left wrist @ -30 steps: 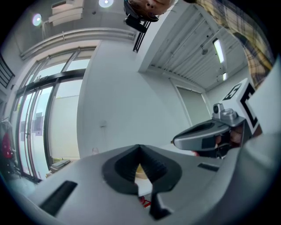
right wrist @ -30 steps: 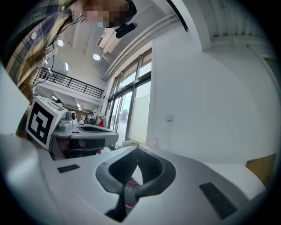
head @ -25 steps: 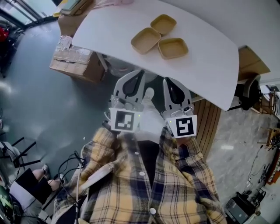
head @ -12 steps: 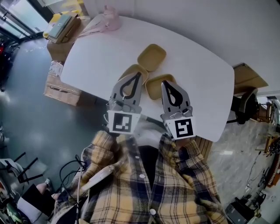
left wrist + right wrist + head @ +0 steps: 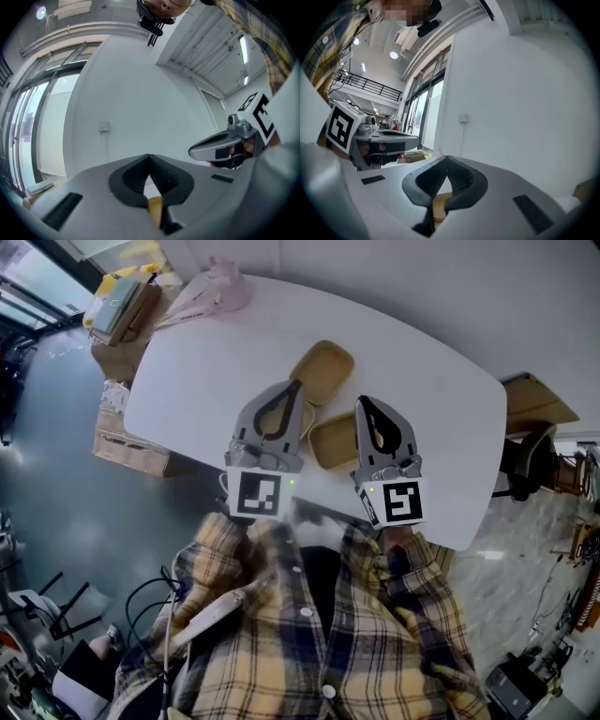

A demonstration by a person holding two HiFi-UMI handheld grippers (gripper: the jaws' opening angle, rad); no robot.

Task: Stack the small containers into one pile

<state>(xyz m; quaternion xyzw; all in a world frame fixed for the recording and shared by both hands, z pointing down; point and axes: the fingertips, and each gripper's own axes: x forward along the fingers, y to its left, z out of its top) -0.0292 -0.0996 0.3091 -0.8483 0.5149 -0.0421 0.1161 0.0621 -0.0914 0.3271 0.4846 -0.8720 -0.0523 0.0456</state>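
Three tan, square, shallow containers lie close together on the white table [image 5: 422,390]. One container [image 5: 323,367] lies farthest from me. A second container [image 5: 333,441] shows between the two grippers. The third container [image 5: 308,416] is mostly hidden under my left gripper [image 5: 295,384], which is held above it, shut and holding nothing. My right gripper [image 5: 364,401] hovers beside the second container, its jaws also together and bare. In the left gripper view a tan strip of container [image 5: 155,206] shows below the tips [image 5: 149,157]. The right gripper view shows a container [image 5: 439,204] likewise.
A pink object [image 5: 217,289] lies at the table's far left corner. Cardboard boxes [image 5: 129,441] stand on the floor to the left. A brown box [image 5: 536,401] and a dark chair [image 5: 523,451] are past the right edge. The person's plaid shirt [image 5: 309,624] fills the foreground.
Both grippers have moved forward from in front of the table edge to above the containers. The jaws have stayed together throughout.
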